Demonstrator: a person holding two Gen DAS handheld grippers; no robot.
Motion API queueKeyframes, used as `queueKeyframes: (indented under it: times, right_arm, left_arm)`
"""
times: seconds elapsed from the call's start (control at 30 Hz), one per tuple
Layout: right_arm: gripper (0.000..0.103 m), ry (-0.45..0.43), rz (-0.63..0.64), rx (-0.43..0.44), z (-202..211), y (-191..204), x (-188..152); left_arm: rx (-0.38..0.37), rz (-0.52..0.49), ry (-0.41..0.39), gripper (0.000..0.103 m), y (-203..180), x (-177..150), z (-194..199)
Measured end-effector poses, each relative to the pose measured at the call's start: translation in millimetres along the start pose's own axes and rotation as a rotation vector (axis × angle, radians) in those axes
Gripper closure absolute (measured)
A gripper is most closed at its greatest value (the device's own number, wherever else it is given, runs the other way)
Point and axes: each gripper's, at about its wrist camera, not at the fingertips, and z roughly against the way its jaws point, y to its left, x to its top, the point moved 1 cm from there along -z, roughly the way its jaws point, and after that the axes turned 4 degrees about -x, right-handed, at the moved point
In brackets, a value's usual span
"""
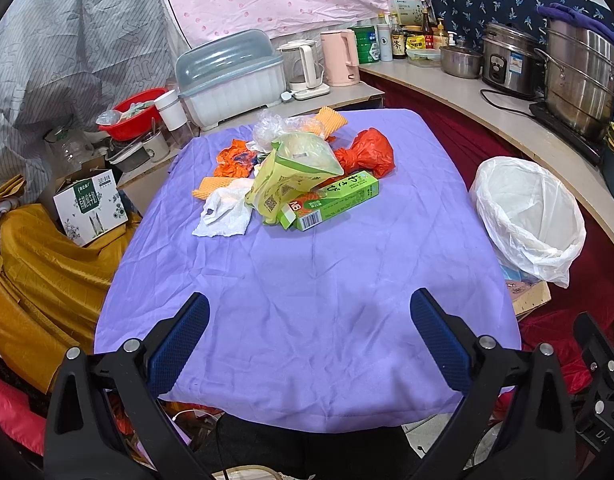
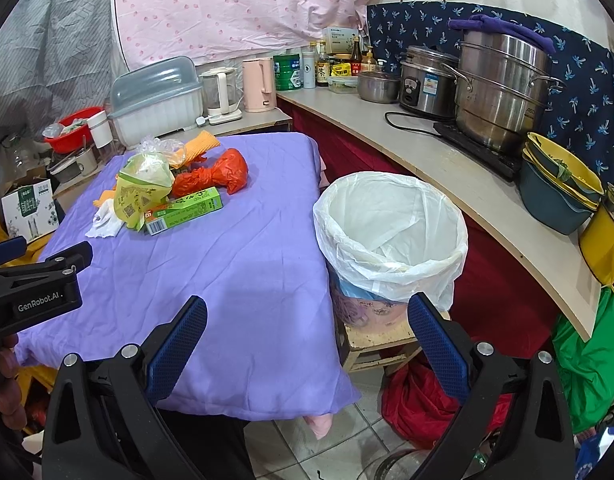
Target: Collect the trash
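I saw a table (image 1: 307, 300) under a purple cloth (image 1: 407, 240); on it lay a green box (image 1: 335, 200), white tissue (image 1: 223, 212), an orange bag (image 1: 367, 154).

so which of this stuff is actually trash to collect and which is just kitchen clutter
For the job:
- green carton
- yellow-green bag
- red plastic bag
- crumpled white tissue
- orange wrappers
- clear plastic bag
- lined bin

Just lying about:
- pink kettle
- steel pots
- dish box
- red basin

Orange wrapper (image 1: 236, 158) half buried under yellow bag (image 1: 285, 176); bin's (image 2: 391, 236) bottom unseen.
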Motion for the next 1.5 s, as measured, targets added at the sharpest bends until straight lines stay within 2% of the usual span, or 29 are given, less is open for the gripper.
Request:
queueKeyframes:
  times: [0.3,0.73,0.97,1.1,1.27,1.5]
  right_arm:
    - [0.007,0.008,0.004,0.002,-2,1,1]
    - [0.007,0.024,-0.003,-0.002,-25,9,17]
    - [0.007,0.037,-0.026,-0.030,-56,9,27]
    - [0.007,0.053,-0.045,-0.036,-77,11,33]
    - [0.007,0.079,-0.046,-0.026,-103,21,46]
    - [0.007,0.094,-0.045,-0.021,-131,42,64]
  left_arm:
    - [0.000,0.005,0.007,0.007,2,-1,-3]
    - [-0.023,0.028,0.047,0.007,8,11,-30]
    - [-0.054,0.070,0.050,0.007,30,24,-63]
    - [-0.058,0.074,0.024,0.007,45,39,-85]
    - [-0.066,0.016,-0.031,0.007,52,60,-116]
    - [-0.081,-0.023,-0.054,0.008,60,81,-165]
